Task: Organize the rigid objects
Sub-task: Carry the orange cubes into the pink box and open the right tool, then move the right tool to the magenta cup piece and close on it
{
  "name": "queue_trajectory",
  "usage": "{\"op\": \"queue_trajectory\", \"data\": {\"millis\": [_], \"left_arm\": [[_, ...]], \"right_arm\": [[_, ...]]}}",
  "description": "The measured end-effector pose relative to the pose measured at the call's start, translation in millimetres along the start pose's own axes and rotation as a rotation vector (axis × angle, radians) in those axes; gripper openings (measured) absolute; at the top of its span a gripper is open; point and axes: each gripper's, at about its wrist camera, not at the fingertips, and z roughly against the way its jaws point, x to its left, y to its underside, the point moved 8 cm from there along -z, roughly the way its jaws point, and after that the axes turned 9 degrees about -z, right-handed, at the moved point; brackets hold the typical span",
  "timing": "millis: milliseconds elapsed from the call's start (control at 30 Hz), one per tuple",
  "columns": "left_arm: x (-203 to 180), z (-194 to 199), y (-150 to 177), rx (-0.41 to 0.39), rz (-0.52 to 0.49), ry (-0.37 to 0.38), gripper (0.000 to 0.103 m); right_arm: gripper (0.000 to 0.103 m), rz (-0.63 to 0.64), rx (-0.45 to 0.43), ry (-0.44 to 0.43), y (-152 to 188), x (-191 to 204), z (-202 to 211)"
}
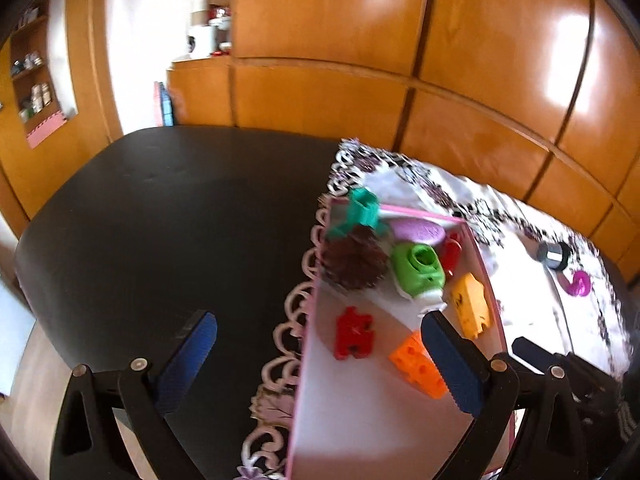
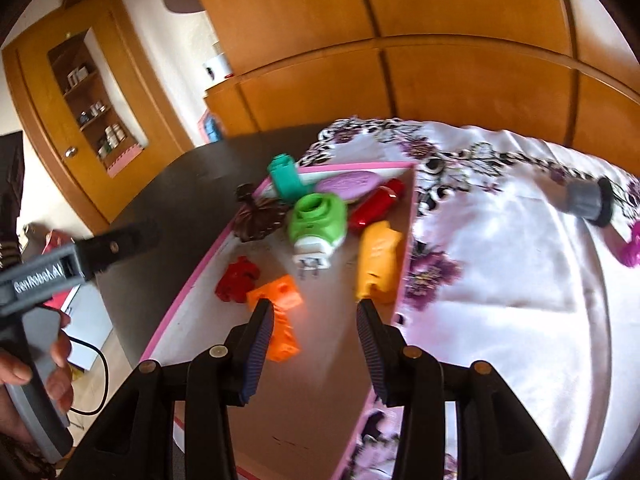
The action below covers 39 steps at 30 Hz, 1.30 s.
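Inside pink box (image 2: 404,240): orange block (image 2: 280,292), green plug (image 2: 318,220).

2 wrist views angled down, close, sharing pink tray (image 1: 486,268) (image 2: 192,286)

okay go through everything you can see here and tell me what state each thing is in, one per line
left tongs: open, holding nothing
right tongs: open, nothing gripped
pink-edged box: lidless, holding toys
green plug-in device: lying in box, prongs toward camera
orange block: in box, lying loose
grey cylinder: outside box, on its side on cloth
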Motion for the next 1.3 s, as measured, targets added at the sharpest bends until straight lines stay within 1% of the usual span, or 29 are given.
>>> {"op": "queue_trajectory", "data": {"millis": [100, 200, 333, 433, 600, 667, 700, 800, 833, 900, 967, 1067, 1200, 1300], "left_arm": [[-16, -6, 0, 0.018, -0.03, 0.001, 0.103], [-26, -8, -4, 0.017, -0.05, -0.007, 0.103], [-45, -12, -9, 0.028, -0.118, -0.069, 0.103], [-59, -11, -13, 0.019, -0.152, -0.07, 0.103], [-86, -9, -15, 0.017, -0.196, -0.038, 0.103], [-99, -8, -17, 0.02, -0.203, 0.0, 0.103], [-107, -6, -18, 0.018, -0.204, 0.035, 0.103], [-126, -2, -17, 0.019, -0.203, 0.109, 0.103], [-136, -1, -16, 0.027, -0.201, 0.156, 0.103], [-149, 0, -15, 0.039, -0.201, 0.204, 0.103], [-165, -1, -13, 0.055, -0.215, 0.237, 0.103], [-190, -1, -12, 0.057, -0.264, 0.245, 0.103], [-217, 2, -12, 0.039, -0.325, 0.22, 0.103], [-229, 0, -12, 0.03, -0.359, 0.197, 0.103]], "right_arm": [[0.043, -0.015, -0.019, 0.019, -1, -12, 8], [0.043, -0.042, -0.031, 0.037, -3, -26, 14], [0.043, -0.053, -0.043, 0.075, -2, -46, 22], [0.043, -0.079, -0.054, 0.103, -1, -65, 31], [0.043, -0.148, -0.075, 0.157, -1, -105, 47], [0.043, -0.167, -0.086, 0.181, -2, -120, 53], [0.043, -0.177, -0.095, 0.198, -3, -130, 56], [0.043, -0.217, -0.115, 0.261, -4, -163, 66], [0.044, -0.231, -0.118, 0.27, -4, -171, 68], [0.044, -0.274, -0.123, 0.293, -4, -191, 71], [0.045, -0.315, -0.129, 0.309, -2, -211, 77], [0.045, -0.35, -0.133, 0.33, 1, -231, 81], [0.045, -0.374, -0.136, 0.349, 6, -247, 86], [0.045, -0.38, -0.141, 0.36, 9, -255, 89]]}}
